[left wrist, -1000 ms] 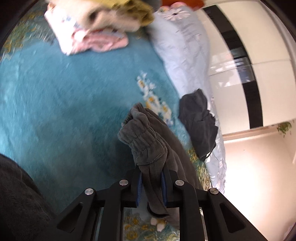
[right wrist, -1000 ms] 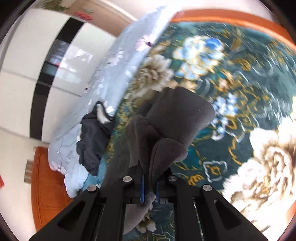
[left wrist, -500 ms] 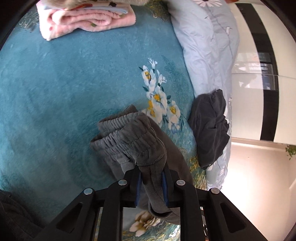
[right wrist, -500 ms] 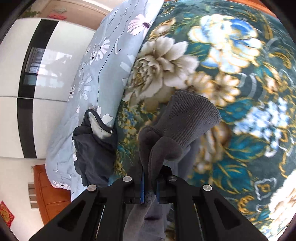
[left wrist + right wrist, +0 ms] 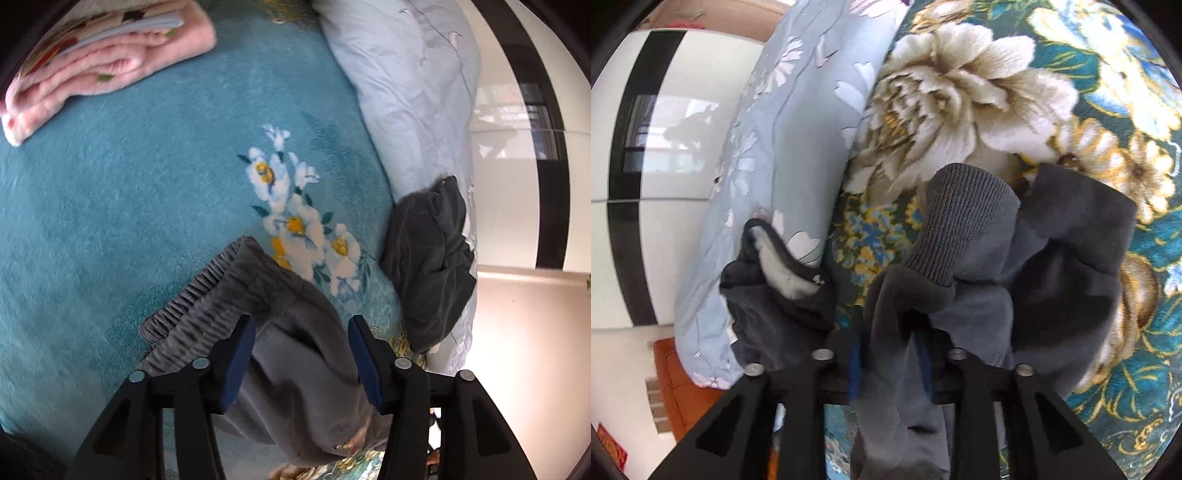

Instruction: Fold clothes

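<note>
Grey sweatpants [image 5: 288,332] lie on the teal floral blanket [image 5: 110,221]. Their elastic waistband [image 5: 192,295] rests flat on it in the left wrist view. My left gripper [image 5: 301,354] is open, its blue-padded jaws wide apart on either side of the loose fabric. In the right wrist view the ribbed ankle cuff [image 5: 960,225] and the leg fabric [image 5: 1071,258] lie on the blanket. My right gripper [image 5: 890,354] has its jaws a little apart, with grey cloth still draped between and over them.
A crumpled dark garment [image 5: 432,273] lies against a pale blue floral pillow [image 5: 406,74]; it also shows in the right wrist view [image 5: 775,288]. A folded pink blanket stack [image 5: 92,62] sits at the far left. A white and black wardrobe [image 5: 646,147] stands beyond the bed.
Both grippers lowered the sweatpants onto the blanket. My left gripper opened wide and let the waistband go. My right gripper's jaws parted from their tight hold on the leg.
</note>
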